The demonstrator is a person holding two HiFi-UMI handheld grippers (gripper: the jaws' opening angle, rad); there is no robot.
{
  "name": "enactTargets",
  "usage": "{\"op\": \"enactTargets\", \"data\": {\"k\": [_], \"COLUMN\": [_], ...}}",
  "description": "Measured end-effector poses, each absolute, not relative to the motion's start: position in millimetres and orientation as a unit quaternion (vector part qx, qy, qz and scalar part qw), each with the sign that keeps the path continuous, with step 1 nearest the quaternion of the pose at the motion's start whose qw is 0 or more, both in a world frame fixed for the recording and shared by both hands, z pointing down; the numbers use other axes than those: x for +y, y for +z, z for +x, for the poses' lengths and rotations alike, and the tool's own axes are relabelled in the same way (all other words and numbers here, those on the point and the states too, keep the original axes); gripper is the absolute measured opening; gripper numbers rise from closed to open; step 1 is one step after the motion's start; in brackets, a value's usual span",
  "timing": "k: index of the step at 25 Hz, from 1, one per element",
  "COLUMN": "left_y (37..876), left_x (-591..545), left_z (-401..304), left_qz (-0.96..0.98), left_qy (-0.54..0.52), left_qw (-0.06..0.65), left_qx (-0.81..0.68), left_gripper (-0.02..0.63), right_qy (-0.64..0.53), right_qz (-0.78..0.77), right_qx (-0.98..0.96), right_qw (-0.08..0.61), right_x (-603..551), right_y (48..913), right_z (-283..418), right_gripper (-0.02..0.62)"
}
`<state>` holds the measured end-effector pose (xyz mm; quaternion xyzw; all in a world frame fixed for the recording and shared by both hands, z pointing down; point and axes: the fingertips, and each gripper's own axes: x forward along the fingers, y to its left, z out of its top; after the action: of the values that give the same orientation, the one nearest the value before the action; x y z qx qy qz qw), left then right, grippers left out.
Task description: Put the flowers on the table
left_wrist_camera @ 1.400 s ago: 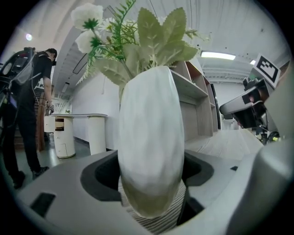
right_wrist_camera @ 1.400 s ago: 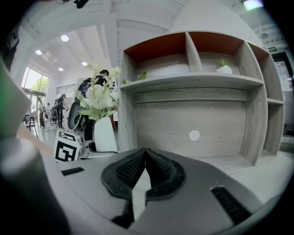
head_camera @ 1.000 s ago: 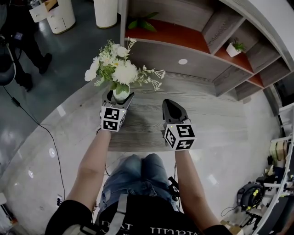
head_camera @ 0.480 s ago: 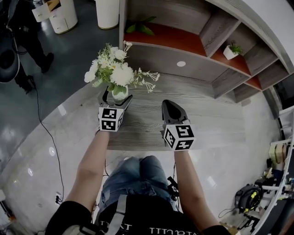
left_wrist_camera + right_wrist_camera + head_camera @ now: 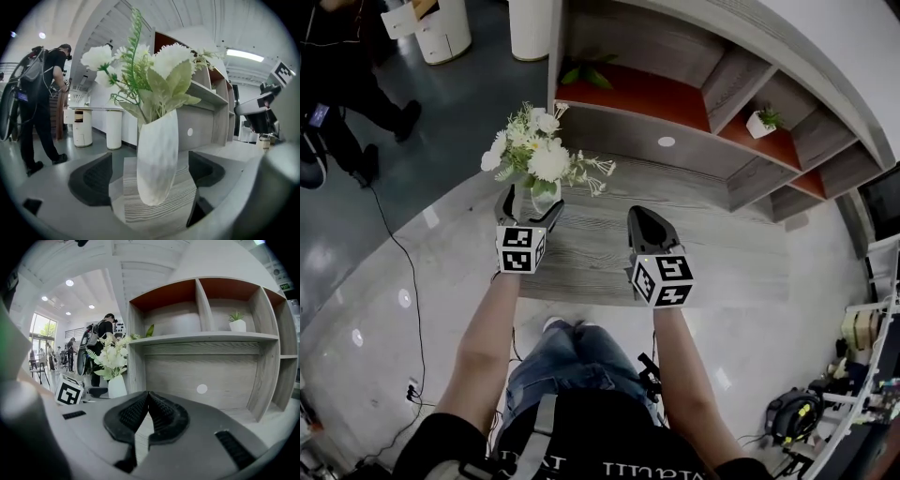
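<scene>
A white vase (image 5: 157, 159) of white flowers (image 5: 150, 70) with green leaves stands upright on the grey wood-grain table (image 5: 159, 213). My left gripper (image 5: 150, 176) is open around it. Its jaws have just been opening, and the vase stands between the dark pads (image 5: 91, 180) with a gap on each side. From the head view, the flowers (image 5: 539, 157) rise just beyond the left gripper (image 5: 529, 200) near the table's left end (image 5: 581, 272). My right gripper (image 5: 643, 216) hovers over the table to the right, shut and empty; in its own view its pads (image 5: 161, 413) meet.
A wooden shelf unit (image 5: 675, 94) with red-brown insides backs the table and holds a small potted plant (image 5: 759, 122). A person in black with a backpack (image 5: 40, 103) stands on the floor to the left, near white round cabinets (image 5: 441, 33). A cable (image 5: 394, 234) trails across the floor.
The left jaws have spread away from the vase, which stays on the table. Both grippers have risen slightly, and the head view has shifted.
</scene>
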<state>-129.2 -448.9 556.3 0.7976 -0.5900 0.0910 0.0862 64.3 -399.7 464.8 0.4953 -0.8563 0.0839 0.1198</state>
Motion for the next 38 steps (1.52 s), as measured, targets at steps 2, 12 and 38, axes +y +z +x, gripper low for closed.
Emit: {"op": "enactTargets", "data": {"k": [2, 12, 38], "left_y": [551, 517, 412], "left_x": [-445, -424, -370], "left_z": [-132, -141, -172], "left_qz": [0.793, 0.783, 0.783], "left_qy": [0.092, 0.098, 0.068], "left_qw": [0.089, 0.084, 0.026], "left_qx": [-0.596, -0.608, -0.618], "left_gripper": [0.491, 0.489, 0.488], "right_qy": [0.084, 0.069, -0.006], "right_qz": [0.491, 0.479, 0.463], "right_qx": [-0.858, -0.864, -0.879], "right_qw": [0.123, 0.135, 0.117], "right_x": [-400, -397, -385], "right_y": [460, 432, 352], "right_z": [63, 65, 55], "right_gripper": [0.016, 0.016, 0.015]}}
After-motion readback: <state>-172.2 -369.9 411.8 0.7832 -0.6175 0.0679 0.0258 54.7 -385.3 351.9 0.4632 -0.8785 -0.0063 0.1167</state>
